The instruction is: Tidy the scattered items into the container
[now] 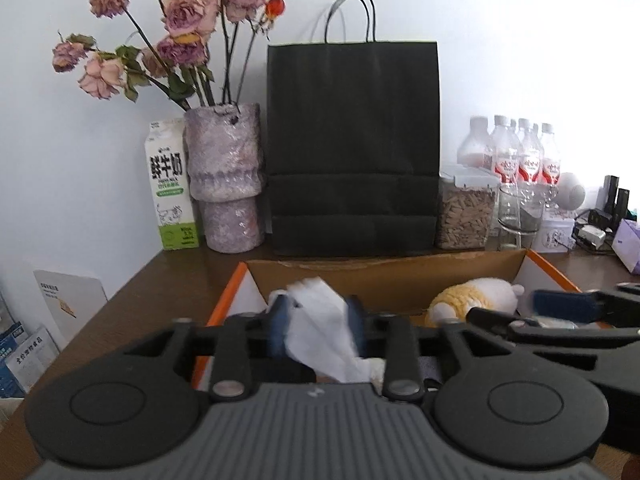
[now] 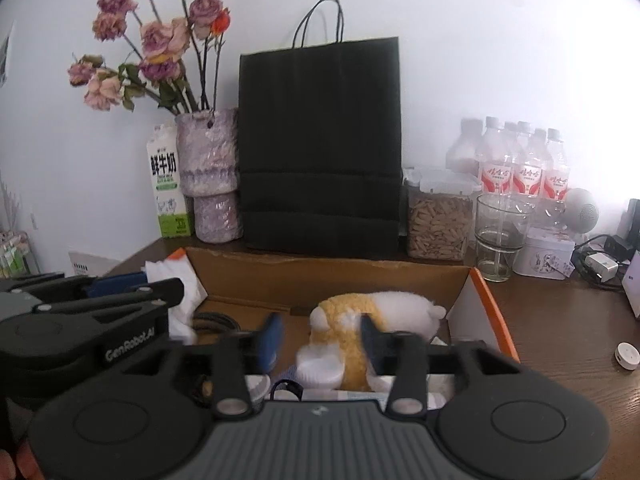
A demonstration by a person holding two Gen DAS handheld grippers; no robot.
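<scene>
Over the orange-edged cardboard box (image 1: 384, 276) on the brown desk (image 1: 160, 288), the left tongs (image 1: 318, 320) stand apart around a crumpled white tissue (image 1: 320, 328). Only the right view shows the right tongs (image 2: 320, 340) parted around the yellow-and-white plush toy (image 2: 372, 316) inside.

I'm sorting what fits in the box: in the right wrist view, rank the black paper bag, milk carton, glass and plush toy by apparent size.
1. black paper bag
2. plush toy, though it is nearer the camera
3. milk carton
4. glass, close to the carton, so unsure
</scene>
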